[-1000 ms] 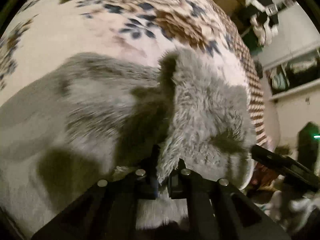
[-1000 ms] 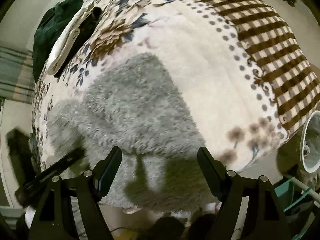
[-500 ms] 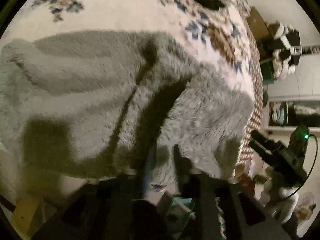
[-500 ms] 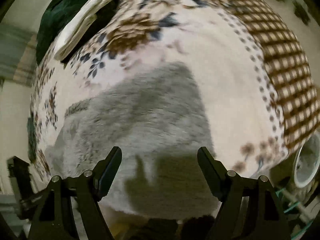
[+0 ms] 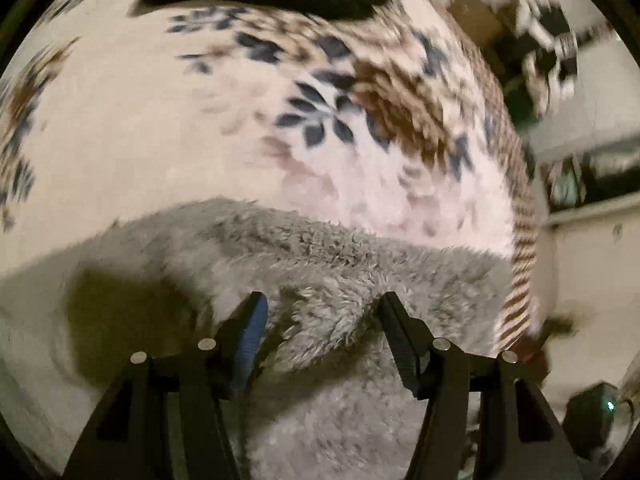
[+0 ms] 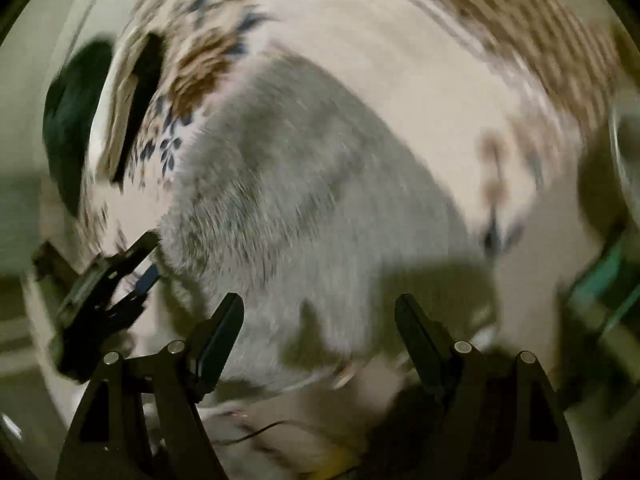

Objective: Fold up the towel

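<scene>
The left gripper [image 5: 320, 312] has its jaws wide apart, with a raised fold of the grey towel [image 5: 340, 280] between them. The right gripper [image 6: 320, 320] is also wide and holds nothing, just above the towel. The towel lies on the flowered bedspread [image 5: 160, 140]. Far views are blurred.

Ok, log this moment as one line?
step: fold towel | left hand-held gripper: open, straddling towel fold | right hand-held gripper: open, over towel | surface: patterned bedspread
</scene>
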